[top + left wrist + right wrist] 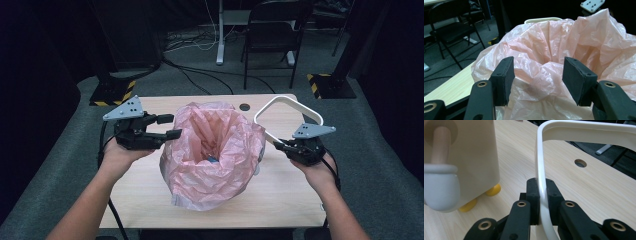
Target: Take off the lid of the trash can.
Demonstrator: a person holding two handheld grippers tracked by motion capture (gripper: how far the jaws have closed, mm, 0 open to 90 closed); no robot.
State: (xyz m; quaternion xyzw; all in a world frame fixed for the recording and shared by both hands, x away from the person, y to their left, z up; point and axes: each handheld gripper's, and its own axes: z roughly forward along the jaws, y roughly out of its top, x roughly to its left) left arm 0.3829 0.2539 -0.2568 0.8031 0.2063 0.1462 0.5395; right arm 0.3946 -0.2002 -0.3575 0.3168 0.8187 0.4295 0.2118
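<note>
The right tool (542, 202) is clamped on the thin white frame (288, 102), a rounded loop that rises from the jaws over the right side of the surface (280, 195). Beside it stands a cream bin (474, 157) on yellow feet, lined with a pink bag (212, 152) at the surface's middle. The left tool (170, 126) hovers at the bag's left rim, its jaws apart with nothing gripped. No writing can be read anywhere.
</note>
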